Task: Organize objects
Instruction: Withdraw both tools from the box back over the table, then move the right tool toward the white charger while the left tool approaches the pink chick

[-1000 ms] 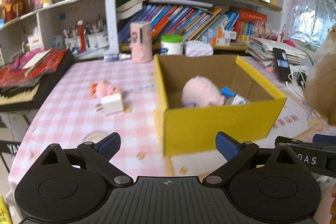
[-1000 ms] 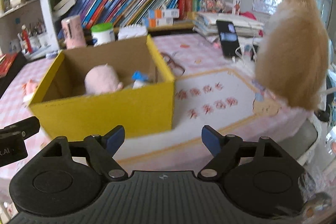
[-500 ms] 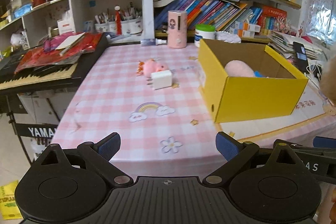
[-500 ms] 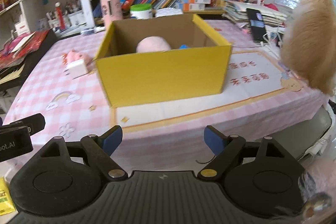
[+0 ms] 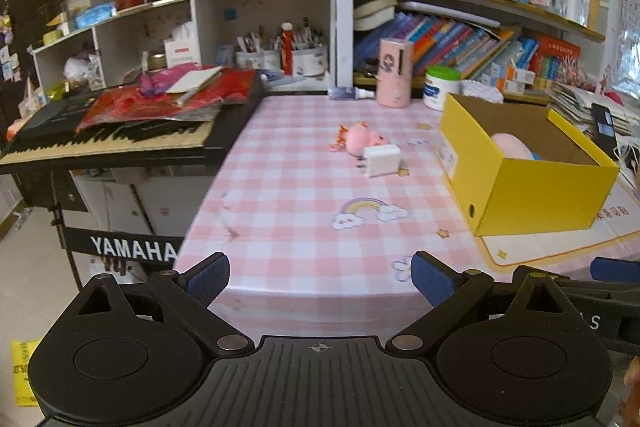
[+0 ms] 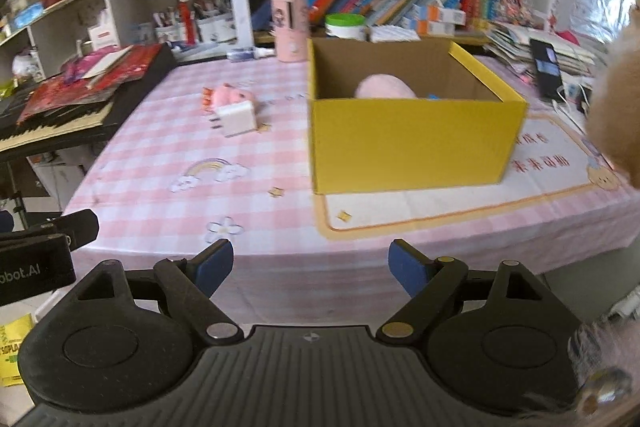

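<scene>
Evidently the task is partly done; a yellow box (image 6: 412, 143) is seen standing on the pink checked table (image 5: 304, 187), and a pink plush toy (image 6: 384, 87) is already lying inside it, with a small blue thing beside it whose nature cannot be told; two things are left out on the cloth, well apart from the box: a small pink toy (image 5: 360, 139) with orange trim and a white charger (image 5: 382, 160), which are touching each other, the charger lying nearer the front edge; both are judged to be what remains to be put away; a pink tumbler (image 5: 394, 73), a white jar with a green lid (image 5: 440, 87) and a small bottle (image 5: 350, 93) are seen along the back edge by the bookshelf, and whether these belong to the task cannot be told; the left tool (image 5: 320, 277) is held wide open and empty, off the near edge of the table, and nothing is caught between its blue pads (image 5: 210, 277); the right tool (image 6: 310, 267) is likewise spread open and empty, facing the front wall of the box; neither tool is near the two loose things, so a reach across the cloth is judged to be needed; a fluffy tan animal (image 6: 616, 115) is seen at the right edge, near the box, and could be disturbed.
</scene>
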### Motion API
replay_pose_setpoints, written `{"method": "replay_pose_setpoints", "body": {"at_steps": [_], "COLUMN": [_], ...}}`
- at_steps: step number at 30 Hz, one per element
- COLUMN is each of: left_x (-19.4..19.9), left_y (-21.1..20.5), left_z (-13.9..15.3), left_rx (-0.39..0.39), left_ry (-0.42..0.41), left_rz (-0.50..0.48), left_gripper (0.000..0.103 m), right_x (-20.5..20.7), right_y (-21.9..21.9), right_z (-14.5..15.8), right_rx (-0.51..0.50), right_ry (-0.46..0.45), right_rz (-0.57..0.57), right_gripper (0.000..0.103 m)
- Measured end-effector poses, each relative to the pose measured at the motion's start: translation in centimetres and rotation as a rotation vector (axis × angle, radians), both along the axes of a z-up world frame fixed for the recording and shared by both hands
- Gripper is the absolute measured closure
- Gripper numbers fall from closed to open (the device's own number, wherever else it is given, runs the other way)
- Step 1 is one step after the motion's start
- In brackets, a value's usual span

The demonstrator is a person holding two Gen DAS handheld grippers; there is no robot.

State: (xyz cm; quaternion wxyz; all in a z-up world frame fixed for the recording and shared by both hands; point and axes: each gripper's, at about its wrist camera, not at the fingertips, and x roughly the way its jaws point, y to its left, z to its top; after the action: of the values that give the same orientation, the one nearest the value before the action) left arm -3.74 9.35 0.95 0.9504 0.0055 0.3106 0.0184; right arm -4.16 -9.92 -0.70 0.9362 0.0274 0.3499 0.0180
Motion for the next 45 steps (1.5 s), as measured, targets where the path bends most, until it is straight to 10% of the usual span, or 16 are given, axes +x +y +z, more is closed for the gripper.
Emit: {"method": "replay_pose_setpoints", "body": {"at_steps": [21,45], "left_x": [2.9,15.8], "left_y": [4.7,5.4], "left_z": [-1.0,-2.0], "left_rx": [-0.038,-0.044], "left_ry": [0.014,0.032], "left_rz": [0.099,0.202], "left_gripper": [0.004,0.004], "right_x": [3.8,18.6], "right_y": [6.0,8.0], "right_z": [0.4,-1.7], "right_rx": [-0.028,-0.090], "right_ry": [-0.026,0.010], "right_rz": [0.134,0.263], "right_gripper": [0.021,0.032]}}
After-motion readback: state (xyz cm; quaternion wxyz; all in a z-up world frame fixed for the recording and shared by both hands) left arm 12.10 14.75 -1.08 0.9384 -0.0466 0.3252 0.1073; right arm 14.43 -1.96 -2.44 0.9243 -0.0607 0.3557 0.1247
